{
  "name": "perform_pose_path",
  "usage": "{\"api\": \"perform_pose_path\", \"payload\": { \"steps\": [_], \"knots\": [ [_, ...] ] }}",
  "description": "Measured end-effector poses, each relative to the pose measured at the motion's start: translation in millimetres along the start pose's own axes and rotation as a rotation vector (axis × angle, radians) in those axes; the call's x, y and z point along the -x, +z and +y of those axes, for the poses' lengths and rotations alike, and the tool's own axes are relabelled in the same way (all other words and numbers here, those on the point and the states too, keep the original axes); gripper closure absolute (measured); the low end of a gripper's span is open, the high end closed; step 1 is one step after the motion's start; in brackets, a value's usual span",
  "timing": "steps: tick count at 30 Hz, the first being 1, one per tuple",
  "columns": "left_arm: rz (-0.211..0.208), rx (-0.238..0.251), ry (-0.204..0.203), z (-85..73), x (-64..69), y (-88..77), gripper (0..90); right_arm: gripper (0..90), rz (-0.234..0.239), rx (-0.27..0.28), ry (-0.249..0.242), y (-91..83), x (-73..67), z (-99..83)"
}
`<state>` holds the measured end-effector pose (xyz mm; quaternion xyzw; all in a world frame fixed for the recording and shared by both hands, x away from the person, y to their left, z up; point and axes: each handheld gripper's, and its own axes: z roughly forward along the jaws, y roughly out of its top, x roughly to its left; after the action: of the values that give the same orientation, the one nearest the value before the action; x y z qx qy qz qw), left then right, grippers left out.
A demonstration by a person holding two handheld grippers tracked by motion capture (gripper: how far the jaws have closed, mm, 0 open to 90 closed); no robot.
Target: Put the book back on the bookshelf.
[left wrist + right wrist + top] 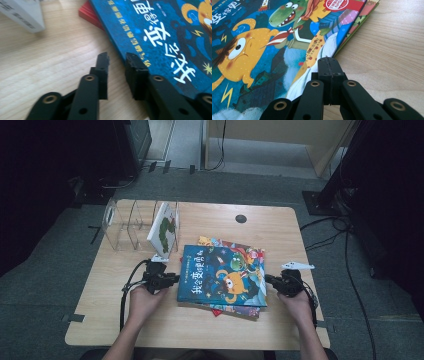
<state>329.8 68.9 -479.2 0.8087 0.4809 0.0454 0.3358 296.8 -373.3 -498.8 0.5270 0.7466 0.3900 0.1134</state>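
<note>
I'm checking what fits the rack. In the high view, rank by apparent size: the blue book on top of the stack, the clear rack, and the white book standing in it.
1. Blue book, clearly largest.
2. Clear rack.
3. White book, seen nearly edge-on, so it looks smaller than it likely is.

A light wooden table [125, 320] with rounded corners stands on grey floor. Near its far left corner sits a clear acrylic book rack [125, 227], holding one white picture book [165, 230] upright in its right-hand slot. At the middle lies a stack of picture books, the blue picture book [220, 275] on top (a red cover edge peeks out beneath). A round black cable port [241, 218] is set near the far edge.
</note>
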Motion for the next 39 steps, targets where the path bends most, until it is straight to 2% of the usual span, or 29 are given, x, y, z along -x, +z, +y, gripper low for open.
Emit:
{"api": "perform_pose_path", "payload": {
  "steps": [3, 4, 7, 13, 14, 17, 24, 27, 36, 39],
  "knots": [
    [-0.038, 0.024, -0.011, 2.3, -4.5, -2.9, 60.1, 90.0, 0.005, -0.004, 0.005, 0.4, 0.9, 0.1],
    [-0.055, 0.023, -0.019, 3.5, -5.5, -2.6, 54.8, 90.0, -0.002, -0.007, -0.003, 1.0, 1.0, -0.1],
    [-0.096, 0.018, -0.027, 6.0, -6.8, 0.6, 46.4, 90.0, -0.011, -0.009, -0.007, 1.7, 0.4, 0.1],
    [-0.068, 0.015, 0.001, 12.8, -5.9, 8.2, 34.7, 90.0, -0.023, -0.009, -0.011, 1.7, -1.3, 0.2],
    [-0.070, 0.019, -0.002, 13.5, -5.8, 9.8, 33.6, 90.0, -0.024, -0.008, -0.013, 1.8, -1.3, 0.2],
    [-0.113, 0.004, -0.030, 15.2, -8.0, 17.2, 31.8, 90.0, -0.028, -0.007, -0.013, 1.8, -2.0, 0.4],
    [-0.114, -0.041, -0.038, 20.2, -7.3, 29.9, 26.9, 90.0, -0.036, -0.003, -0.014, 2.3, -2.7, 0.5],
    [-0.152, -0.052, -0.057, 21.7, -7.5, 33.4, 29.6, 90.0, -0.039, 0.000, -0.013, 3.0, -3.4, 0.5],
    [-0.194, -0.051, -0.059, 22.7, -6.5, 40.7, 26.8, 90.0, -0.040, 0.003, -0.009, 4.1, -5.9, 0.3],
    [-0.192, -0.051, -0.051, 23.2, -4.8, 41.7, 26.1, 90.0, -0.039, 0.003, -0.019, 4.6, -7.2, 0.1]
  ]
}}
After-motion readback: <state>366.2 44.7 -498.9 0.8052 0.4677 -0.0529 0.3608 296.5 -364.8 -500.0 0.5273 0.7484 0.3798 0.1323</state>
